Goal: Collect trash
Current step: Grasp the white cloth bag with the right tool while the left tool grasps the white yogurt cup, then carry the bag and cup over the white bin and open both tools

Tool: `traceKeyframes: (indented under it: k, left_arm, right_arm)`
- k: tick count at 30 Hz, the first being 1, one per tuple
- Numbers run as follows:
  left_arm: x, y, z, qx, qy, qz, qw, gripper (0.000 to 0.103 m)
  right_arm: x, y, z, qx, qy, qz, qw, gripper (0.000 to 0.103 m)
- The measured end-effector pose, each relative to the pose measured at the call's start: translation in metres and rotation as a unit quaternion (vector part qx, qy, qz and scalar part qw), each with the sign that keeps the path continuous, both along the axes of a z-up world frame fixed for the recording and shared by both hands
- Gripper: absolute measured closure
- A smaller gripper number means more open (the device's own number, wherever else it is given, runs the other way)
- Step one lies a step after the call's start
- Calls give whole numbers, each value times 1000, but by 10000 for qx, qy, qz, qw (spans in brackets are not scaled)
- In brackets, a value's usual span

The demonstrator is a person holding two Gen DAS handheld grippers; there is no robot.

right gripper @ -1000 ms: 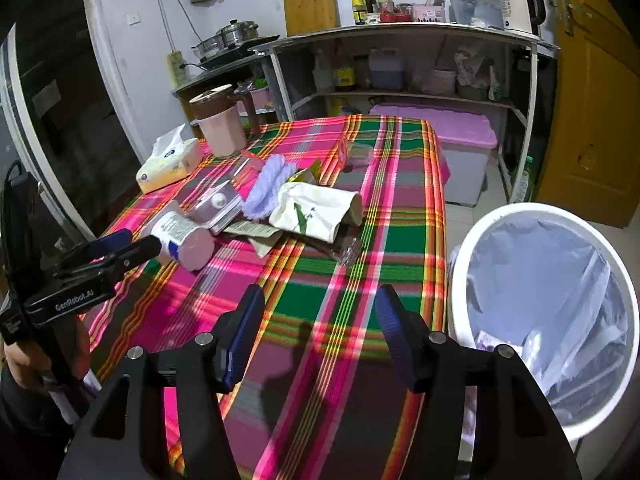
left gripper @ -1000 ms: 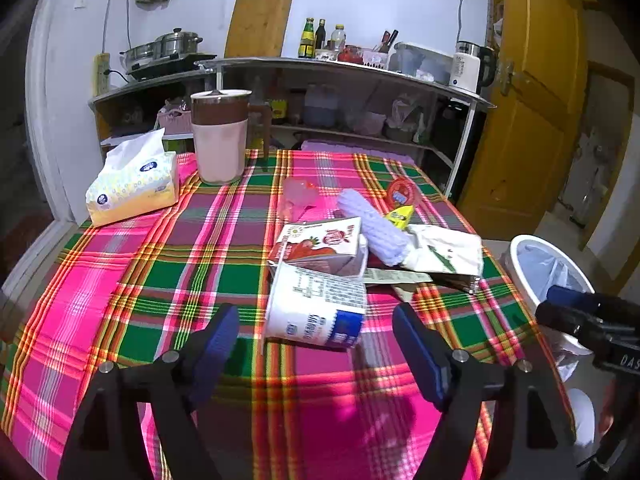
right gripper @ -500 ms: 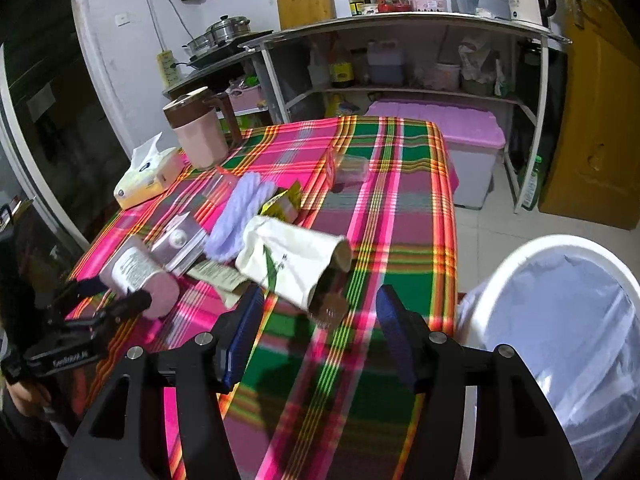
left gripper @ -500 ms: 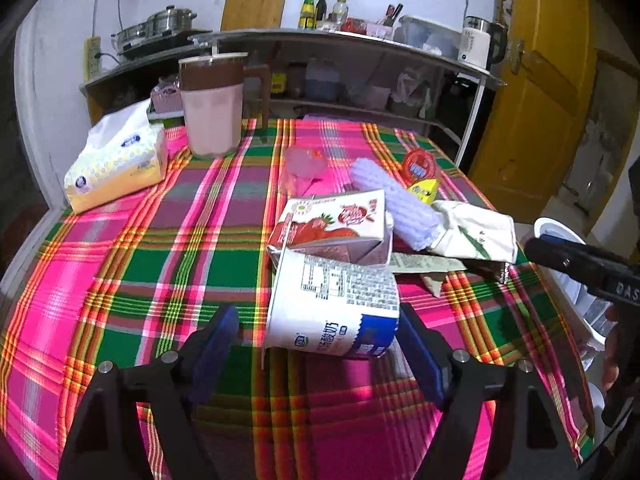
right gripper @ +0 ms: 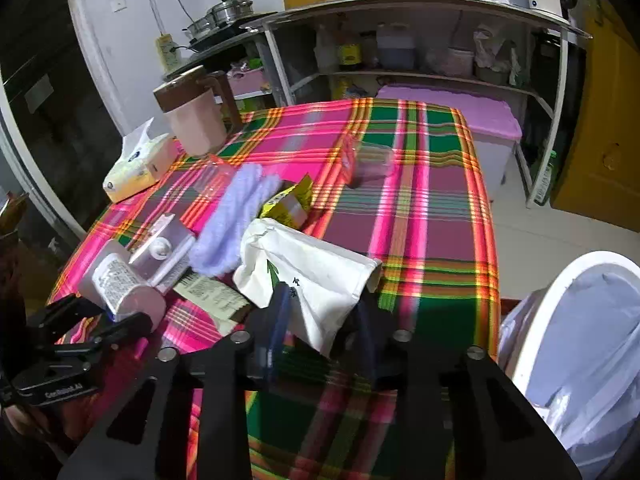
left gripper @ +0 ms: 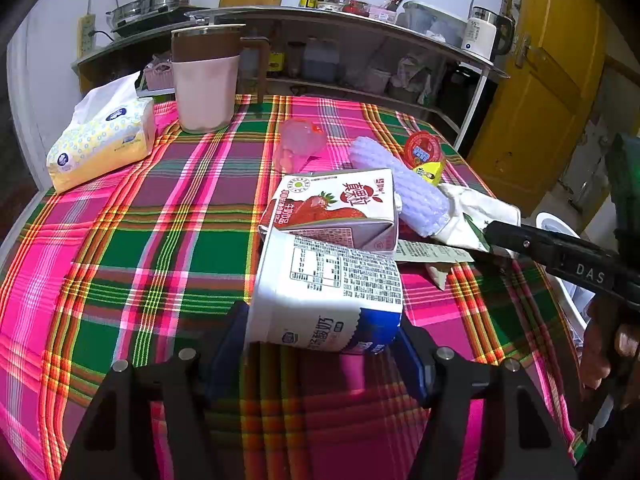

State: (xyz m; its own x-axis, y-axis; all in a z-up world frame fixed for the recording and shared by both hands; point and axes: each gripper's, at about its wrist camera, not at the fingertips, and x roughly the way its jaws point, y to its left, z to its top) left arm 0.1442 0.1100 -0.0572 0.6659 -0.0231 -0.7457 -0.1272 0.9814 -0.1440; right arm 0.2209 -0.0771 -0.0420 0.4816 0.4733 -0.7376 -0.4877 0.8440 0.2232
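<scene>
trash lies in a loose heap near the middle of a table covered with a plaid cloth (left gripper: pixel 132 248) of pink, green and yellow. nearest the left gripper (left gripper: pixel 320 344) is a white yogurt tub (left gripper: pixel 328 292) on its side; the blue pads stand at either end of it, and the jaws have just been closing around it. whether the pads already press on the tub cannot be told. just behind the tub, touching it, is a strawberry milk carton (left gripper: pixel 336 208), also on its side. beside the carton lies a lilac foam sleeve (left gripper: pixel 404 188), and past that a small red-lidded cup (left gripper: pixel 422 150) with a yellow wrapper (left gripper: pixel 430 170) by it. a flat printed paper slip (left gripper: pixel 432 251) rests on the cloth between the tub and a white paper bag (right gripper: pixel 316 276). the right gripper (right gripper: pixel 322 332) has just been closing, and its pads now pinch the near end of that bag, which crumples between them. to the right of the table, below its edge, stands a white bin (right gripper: pixel 560 292) lined with a pale plastic bag. at the far left corner of the table are a pink jug with a brown lid (left gripper: pixel 206 80) and a pack of tissues (left gripper: pixel 102 140), both apart from the heap. a hand (left gripper: pixel 608 344) holding the right gripper shows at the edge of the left camera's view.
</scene>
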Motion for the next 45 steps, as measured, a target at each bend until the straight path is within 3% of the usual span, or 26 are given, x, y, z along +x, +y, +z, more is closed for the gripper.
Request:
traceKeyframes:
  k: [3, 8, 29, 45]
  left_arm:
    - [-2, -1, 2, 70, -70, 20, 9999, 39]
    - [-5, -6, 5, 204, -145, 59, 9997, 39]
    - [-44, -39, 37, 375, -493, -31, 9981, 39]
    - [-65, -94, 58, 350, -705, -485, 9957, 39]
  right_arm:
    - [-4, 1, 4, 29, -60, 11, 10000, 86]
    - [-12, 0, 8, 22, -131, -21, 9999, 88]
    - [-62, -41, 36, 95, -461, -307, 9984, 88]
    - [-97, -91, 45, 328, -487, -691, 9959, 88]
